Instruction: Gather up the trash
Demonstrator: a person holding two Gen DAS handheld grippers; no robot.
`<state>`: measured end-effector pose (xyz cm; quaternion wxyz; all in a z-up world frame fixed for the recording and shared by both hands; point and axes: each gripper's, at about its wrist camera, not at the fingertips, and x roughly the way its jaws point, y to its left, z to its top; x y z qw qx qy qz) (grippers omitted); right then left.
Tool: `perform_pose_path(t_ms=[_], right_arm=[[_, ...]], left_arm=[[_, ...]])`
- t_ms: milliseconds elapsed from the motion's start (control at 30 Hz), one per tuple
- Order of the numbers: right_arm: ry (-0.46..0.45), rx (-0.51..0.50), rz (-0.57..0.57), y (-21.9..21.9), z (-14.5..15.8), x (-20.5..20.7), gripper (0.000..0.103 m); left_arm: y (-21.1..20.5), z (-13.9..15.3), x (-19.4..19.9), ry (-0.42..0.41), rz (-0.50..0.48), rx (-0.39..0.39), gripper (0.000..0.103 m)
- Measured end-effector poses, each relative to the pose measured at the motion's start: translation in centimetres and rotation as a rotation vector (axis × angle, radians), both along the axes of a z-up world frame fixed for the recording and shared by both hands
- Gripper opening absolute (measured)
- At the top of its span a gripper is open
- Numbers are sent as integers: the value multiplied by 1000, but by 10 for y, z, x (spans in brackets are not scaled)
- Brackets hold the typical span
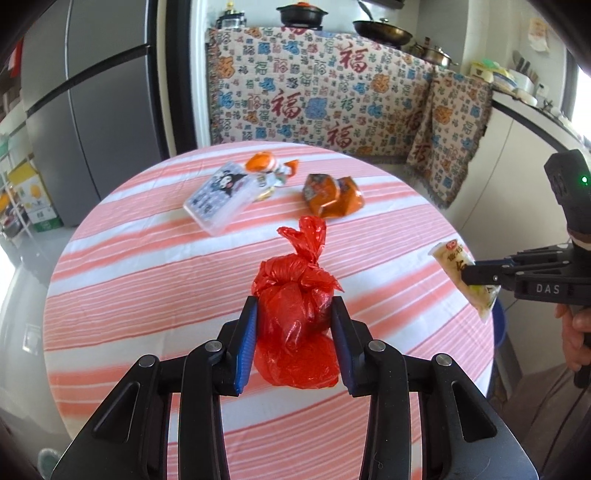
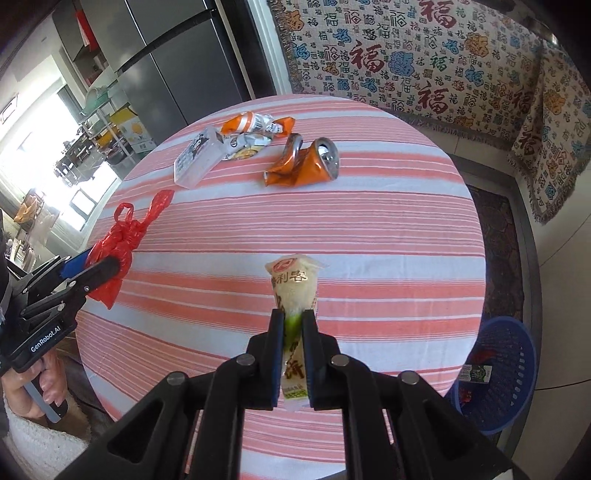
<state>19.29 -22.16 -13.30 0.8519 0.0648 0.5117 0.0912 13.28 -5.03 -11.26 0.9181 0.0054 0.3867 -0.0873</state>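
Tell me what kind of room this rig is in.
Most likely a home kitchen or dining corner: a tall fridge, pots and pans on a cloth-covered counter, and a round table under a striped cloth.

"DAS" is printed on the right gripper (image 1: pixel 480 277) at 3 o'clock; "GenRobot.AI" on the left gripper (image 2: pixel 107 264) at 8 o'clock. The patterned cloth (image 1: pixel 314 92) at 12 o'clock repeats the character "福". The snack packet (image 2: pixel 295 291) reads "利客".

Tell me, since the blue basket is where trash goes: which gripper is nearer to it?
Right. The right gripper, shut on the snack packet, is over the table edge beside the blue basket; the left gripper, holding the red bag, is across the table.
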Motion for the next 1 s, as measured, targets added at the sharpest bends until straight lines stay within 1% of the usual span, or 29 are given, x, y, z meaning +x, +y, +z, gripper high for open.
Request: perform_pose_path(t_ms=[267,467,567,733,867,1000], right_arm=[[-19,12,-41,-30,7,-13,10],[-40,24,-83,-62,10,-25,10],[-56,21,-130,-90,14,-35,10],[-69,-11,-251,-157,15,-56,10],[-56,-52,-354,-214,4,-72,10],[-39,-68,-447,-262,-15,-85,10]], left_arm=[[-42,14,-7,-20,-58,13,38],[-83,22,-6,0,-135,-41,38],[-115,23,-4,16,-195,-74,38],[-183,20,1,54,-316,-125,38],[-239,11,13,87,-399,-165,38],[-291,-4,33,134,-445,-207,38]])
